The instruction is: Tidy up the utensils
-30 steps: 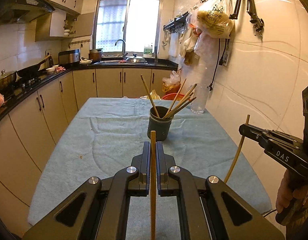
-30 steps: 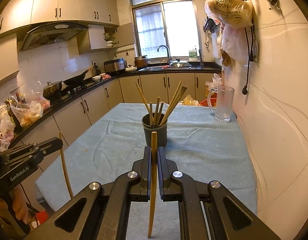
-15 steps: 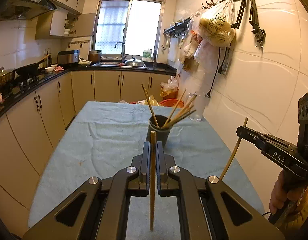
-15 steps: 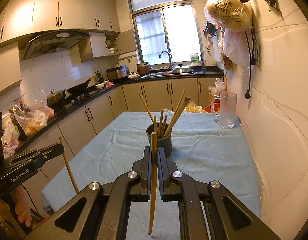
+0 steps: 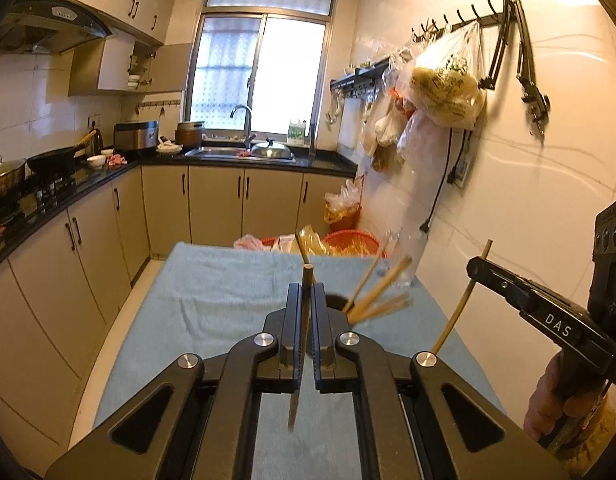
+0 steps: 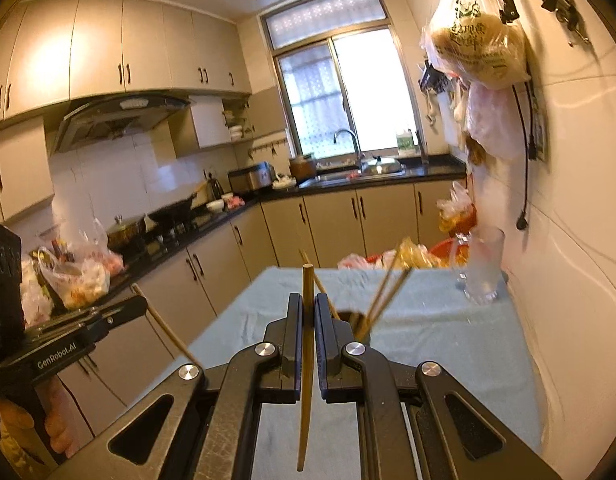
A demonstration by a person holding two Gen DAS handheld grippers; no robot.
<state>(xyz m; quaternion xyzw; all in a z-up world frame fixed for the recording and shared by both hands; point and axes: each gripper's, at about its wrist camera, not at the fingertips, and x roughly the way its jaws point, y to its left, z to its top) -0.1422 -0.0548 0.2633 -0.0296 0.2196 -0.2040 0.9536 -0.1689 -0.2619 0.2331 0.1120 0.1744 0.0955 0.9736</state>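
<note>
Each gripper is clamped shut on one thin wooden chopstick: the left gripper [image 5: 305,320] pinches its light, stiff, slippery wooden chopstick [image 5: 300,360] near the upper end at lower centre of its view, and the right gripper [image 6: 308,320] holds its own wooden chopstick [image 6: 307,380] likewise. Such a slim rod would likely pivot in the pads, so a mid-length hold looks steadier. Just beyond the fingers, the dark round holder [image 6: 358,322] on the blue cloth-covered table [image 5: 212,300] bristles with splayed chopsticks [image 5: 378,292] that could block entry, with a clear glass jug [image 6: 484,268] at the right.
</note>
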